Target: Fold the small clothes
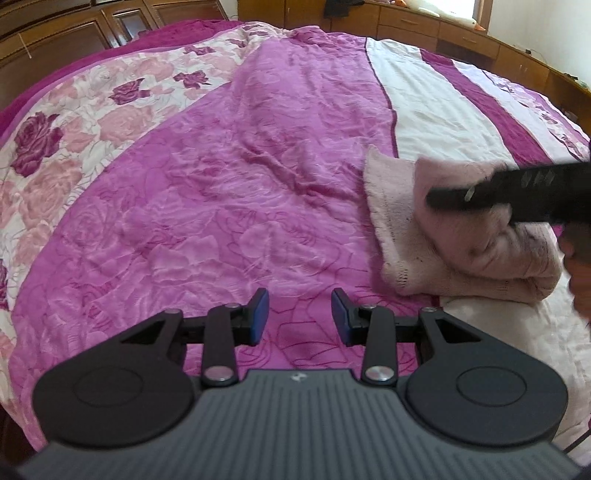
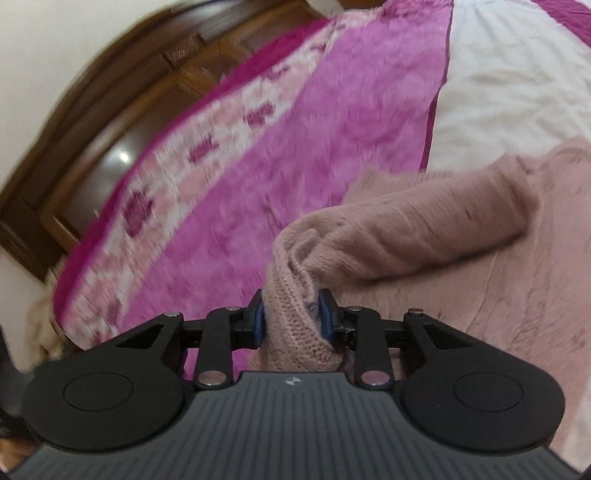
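Two handheld grippers work over a bed (image 1: 229,206). Right gripper (image 2: 291,317) pinches a knitted edge of the pink sweater (image 2: 424,225), lifting it to fold, near the bed's right edge. Left gripper (image 1: 299,314) hovers spread, empty.

Rose-patterned magenta bedspread (image 1: 229,192) before dark wooden cabinets (image 1: 74,33)

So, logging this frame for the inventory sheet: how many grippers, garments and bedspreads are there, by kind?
Grippers: 2, left gripper open, right gripper shut on the pink sweater
Garments: 1
Bedspreads: 1, the pink floral bedspread
Total: 4
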Motion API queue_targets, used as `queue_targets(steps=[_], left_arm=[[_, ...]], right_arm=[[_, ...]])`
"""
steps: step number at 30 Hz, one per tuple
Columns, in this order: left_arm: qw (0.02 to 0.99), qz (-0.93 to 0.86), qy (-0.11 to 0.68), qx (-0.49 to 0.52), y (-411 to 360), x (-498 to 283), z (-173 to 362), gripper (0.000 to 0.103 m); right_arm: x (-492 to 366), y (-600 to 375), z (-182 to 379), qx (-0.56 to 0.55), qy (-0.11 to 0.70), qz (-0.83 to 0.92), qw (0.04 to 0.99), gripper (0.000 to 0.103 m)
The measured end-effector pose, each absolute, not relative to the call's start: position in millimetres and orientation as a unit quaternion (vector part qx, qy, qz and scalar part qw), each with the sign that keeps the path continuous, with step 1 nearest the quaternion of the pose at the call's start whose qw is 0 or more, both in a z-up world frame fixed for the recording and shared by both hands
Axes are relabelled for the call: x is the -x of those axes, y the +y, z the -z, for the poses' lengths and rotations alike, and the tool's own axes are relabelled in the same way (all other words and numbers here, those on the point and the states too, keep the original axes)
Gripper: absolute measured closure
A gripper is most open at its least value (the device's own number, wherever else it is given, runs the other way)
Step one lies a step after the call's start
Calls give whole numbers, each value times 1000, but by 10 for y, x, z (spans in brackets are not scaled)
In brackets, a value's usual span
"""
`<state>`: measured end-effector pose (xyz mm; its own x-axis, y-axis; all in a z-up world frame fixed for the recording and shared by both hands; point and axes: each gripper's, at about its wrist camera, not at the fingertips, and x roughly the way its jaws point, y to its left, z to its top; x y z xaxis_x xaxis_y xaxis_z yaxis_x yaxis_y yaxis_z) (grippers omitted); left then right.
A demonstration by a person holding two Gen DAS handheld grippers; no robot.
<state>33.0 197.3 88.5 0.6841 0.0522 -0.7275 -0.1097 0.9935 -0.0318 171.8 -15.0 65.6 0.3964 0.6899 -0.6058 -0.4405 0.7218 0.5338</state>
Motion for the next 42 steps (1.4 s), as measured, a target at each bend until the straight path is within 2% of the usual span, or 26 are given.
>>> queue_targets(steps=[3,5,8,16,22,25,34,40,42], left_arm=[[918,-46,393,38,2018,-344,-885,64],[919,-43,389,37,2027,-363,-903,64],[924,-37,380,33,2004,-426,-973,64],[939,13,342,23,1736,-698,-1239,64],[936,71,344,2,1337,-1001,-1264,63],[934,96,345,-16,1142,-1138,-1213,51],[934,83,346,-24,1110,-1751,-1043,50],[923,80,376,22,1241,-2224,-836,54],[919,82,384,20,1234,-2342,-761,73]], right_arm=[[-1646,-112,-562,-154,420,-343,826,57],[-1628,-126,-565,-170,416,-344,825,44],[-1523,-208,-629,-192,409,-345,823,39],[-1166,-815,-890,-235,364,-323,841,37],[-1061,-1272,-964,-225,329,-258,880,36],[-1062,-1466,-918,-233,324,-228,888,36],[-1116,-1559,-662,-232,336,-206,889,36],[-1168,-1516,-590,-229,334,-199,892,36],[-1174,-1507,-573,-228,334,-200,893,36]])
